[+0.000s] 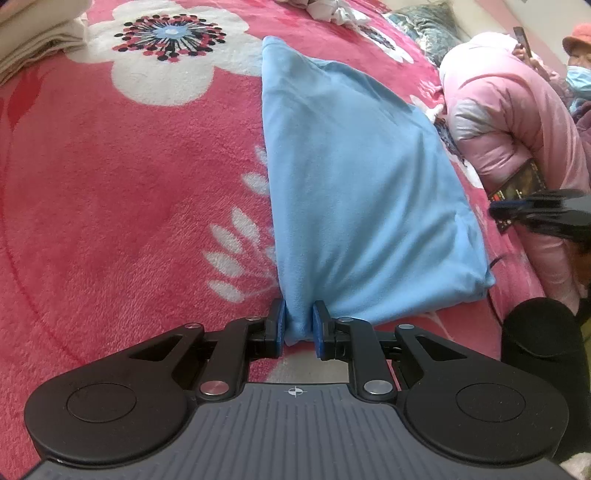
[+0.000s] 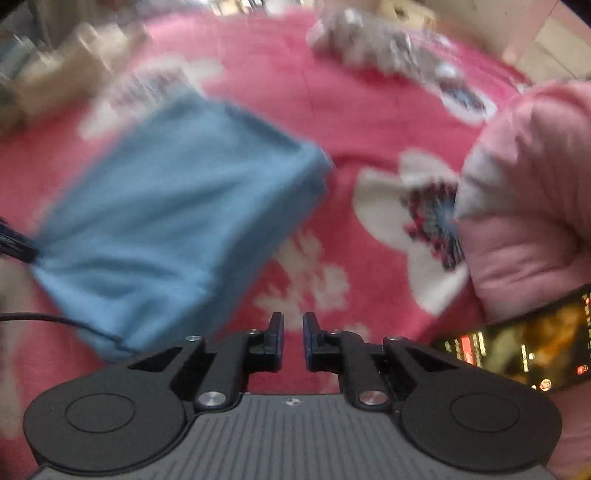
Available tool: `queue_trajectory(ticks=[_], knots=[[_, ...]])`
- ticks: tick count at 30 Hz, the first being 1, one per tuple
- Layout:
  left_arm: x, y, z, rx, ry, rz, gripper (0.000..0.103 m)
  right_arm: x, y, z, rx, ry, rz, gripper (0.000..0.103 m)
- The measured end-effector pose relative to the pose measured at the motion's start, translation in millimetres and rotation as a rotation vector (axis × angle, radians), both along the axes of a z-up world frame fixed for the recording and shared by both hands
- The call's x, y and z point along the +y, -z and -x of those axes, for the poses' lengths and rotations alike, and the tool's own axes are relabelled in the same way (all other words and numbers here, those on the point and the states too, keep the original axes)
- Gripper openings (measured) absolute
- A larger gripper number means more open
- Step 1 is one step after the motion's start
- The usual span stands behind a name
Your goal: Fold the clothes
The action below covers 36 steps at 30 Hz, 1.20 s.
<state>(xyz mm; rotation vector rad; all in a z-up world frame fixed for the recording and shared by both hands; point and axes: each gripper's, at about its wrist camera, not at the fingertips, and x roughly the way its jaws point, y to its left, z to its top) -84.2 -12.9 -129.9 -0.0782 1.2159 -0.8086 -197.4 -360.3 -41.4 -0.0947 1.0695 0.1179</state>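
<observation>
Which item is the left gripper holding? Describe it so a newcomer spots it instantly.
Start from the pink fleece blanket with big white flowers that covers the whole surface. On it lies a folded light blue cloth, one corner pinched in the left gripper. It is the only plain blue piece; the folded stack at the far left is cream and the crumpled bundle beyond is whitish.

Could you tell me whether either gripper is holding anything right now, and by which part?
The left gripper pinches the blue cloth at its near corner. The right gripper holds nothing; its jaws stand slightly apart over the blanket.
</observation>
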Motion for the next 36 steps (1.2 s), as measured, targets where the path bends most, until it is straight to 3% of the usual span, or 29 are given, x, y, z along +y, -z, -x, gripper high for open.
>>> queue_trajectory(ticks=[3,5,7,10,13,18,25,26,28,29,33,36], knots=[[3,0,-3,0.012,0.0,0.01,0.017,23,-7,-1,-0.013,-0.044,-0.096,0.012],[4,1,-3,0.017,-0.001,0.017,0.017,25,-4,-4,0.029,0.009,-0.206,0.014],[5,1,-3,0.018,0.0,0.023,0.017,18,8,-2,0.136,0.104,-0.389,0.018],[6,2,-4,0.02,0.002,0.033,0.017,16,33,13,0.267,0.201,-0.49,0.018],[9,2,-6,0.024,0.005,0.041,0.017,8,32,32,0.218,0.329,-0.504,0.019],[7,1,-5,0.016,0.013,0.04,0.017,2,40,35,0.199,0.402,-0.544,0.037],[7,2,-2,0.005,0.011,0.039,0.017,-6,53,37,0.182,0.491,-0.599,0.037],[7,2,-2,0.004,0.011,0.038,0.017,-7,55,38,0.179,0.504,-0.607,0.036],[7,2,-3,0.006,0.011,0.038,0.017,-6,58,37,0.174,0.512,-0.617,0.021],[7,2,-3,0.005,0.012,0.038,0.017,-4,58,37,0.173,0.506,-0.619,0.005],[8,2,-2,-0.004,0.014,0.037,0.018,-3,44,47,0.145,0.462,-0.576,0.004],[8,3,-1,-0.012,0.017,0.036,0.018,-11,46,54,0.166,0.493,-0.543,0.004]])
